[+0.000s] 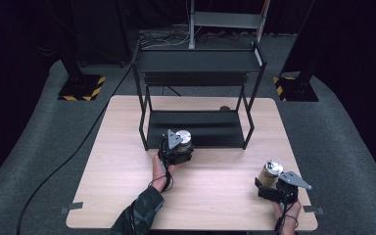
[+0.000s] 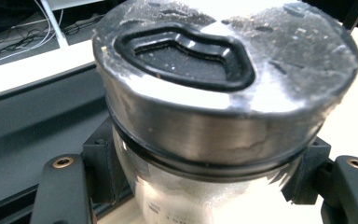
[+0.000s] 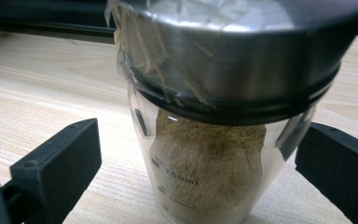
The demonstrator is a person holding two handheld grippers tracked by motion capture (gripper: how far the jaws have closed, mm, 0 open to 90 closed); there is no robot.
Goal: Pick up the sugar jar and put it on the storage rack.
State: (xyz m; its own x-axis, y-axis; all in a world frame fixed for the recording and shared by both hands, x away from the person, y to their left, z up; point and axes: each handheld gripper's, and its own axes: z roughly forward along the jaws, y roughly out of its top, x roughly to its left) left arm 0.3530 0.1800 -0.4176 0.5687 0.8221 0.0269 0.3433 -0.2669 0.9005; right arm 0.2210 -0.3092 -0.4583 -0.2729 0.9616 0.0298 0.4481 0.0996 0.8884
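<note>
Two glass jars with metal lids are in hand near the black shelf rack [image 1: 196,98]. The left gripper [image 1: 177,147] is closed on the silver-lidded jar [image 1: 183,137], just in front of the rack's lower shelf. The right gripper [image 1: 274,188] has wide jaws around the powder jar [image 1: 270,172], not pressing it, well apart from the rack on the wooden table [image 1: 127,161].
</note>
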